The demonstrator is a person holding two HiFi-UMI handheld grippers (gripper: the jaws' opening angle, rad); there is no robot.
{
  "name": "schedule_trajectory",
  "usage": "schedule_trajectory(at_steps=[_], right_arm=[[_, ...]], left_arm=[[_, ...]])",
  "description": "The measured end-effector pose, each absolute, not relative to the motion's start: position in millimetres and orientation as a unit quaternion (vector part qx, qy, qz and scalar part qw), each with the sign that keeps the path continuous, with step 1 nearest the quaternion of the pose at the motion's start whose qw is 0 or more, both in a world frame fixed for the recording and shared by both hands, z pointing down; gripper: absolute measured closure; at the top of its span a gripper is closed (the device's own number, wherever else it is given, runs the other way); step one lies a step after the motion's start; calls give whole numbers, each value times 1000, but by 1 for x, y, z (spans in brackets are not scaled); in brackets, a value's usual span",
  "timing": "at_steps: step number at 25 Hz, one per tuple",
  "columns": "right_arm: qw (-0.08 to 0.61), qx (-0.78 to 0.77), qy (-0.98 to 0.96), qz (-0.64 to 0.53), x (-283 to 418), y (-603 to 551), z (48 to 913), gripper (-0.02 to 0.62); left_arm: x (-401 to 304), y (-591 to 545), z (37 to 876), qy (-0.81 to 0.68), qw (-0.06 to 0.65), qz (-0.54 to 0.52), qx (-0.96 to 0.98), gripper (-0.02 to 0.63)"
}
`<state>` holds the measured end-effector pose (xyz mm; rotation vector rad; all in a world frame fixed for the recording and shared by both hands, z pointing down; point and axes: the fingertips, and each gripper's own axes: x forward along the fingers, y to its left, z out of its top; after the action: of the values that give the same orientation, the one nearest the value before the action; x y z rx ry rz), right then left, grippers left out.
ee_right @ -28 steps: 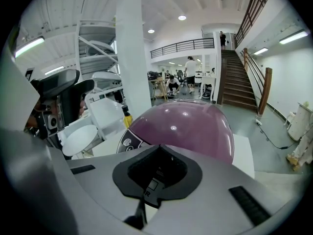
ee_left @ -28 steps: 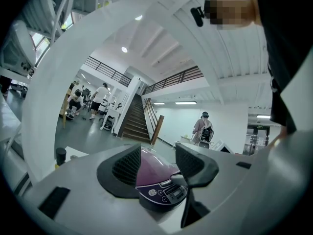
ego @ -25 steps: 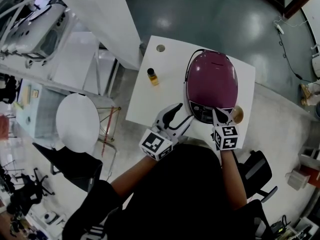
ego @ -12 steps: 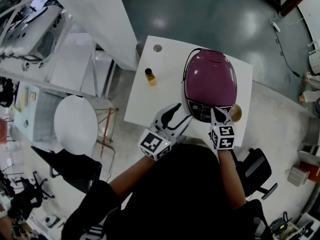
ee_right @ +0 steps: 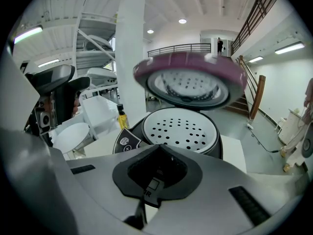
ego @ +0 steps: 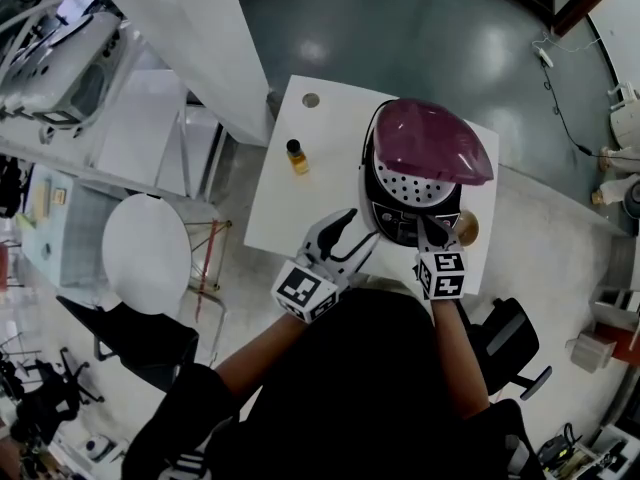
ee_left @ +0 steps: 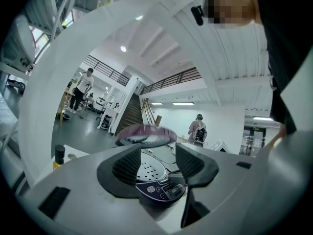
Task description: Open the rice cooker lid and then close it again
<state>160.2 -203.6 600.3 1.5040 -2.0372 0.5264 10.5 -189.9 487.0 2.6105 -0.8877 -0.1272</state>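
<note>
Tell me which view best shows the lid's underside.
Right gripper view: the underside of the raised lid faces it. Head view shows only its purple top; left gripper view, a blurred edge-on sliver.

The raised lid (ego: 432, 140) is hanging over the cooker's perforated plate (ego: 412, 186), so I'm getting only a low gap in from the front. Left of my left gripper (ego: 352, 233), bare table (ego: 288, 206) is lying open; the small bottle (ego: 295, 156) is standing well apart.
</note>
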Motion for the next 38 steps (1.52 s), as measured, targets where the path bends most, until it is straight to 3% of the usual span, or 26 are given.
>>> schedule_trajectory(at_steps=[38], right_arm=[[251,583,-746,200,162,-210,597,595]], left_arm=[[13,-205,473,-293,193,-51,935,403]])
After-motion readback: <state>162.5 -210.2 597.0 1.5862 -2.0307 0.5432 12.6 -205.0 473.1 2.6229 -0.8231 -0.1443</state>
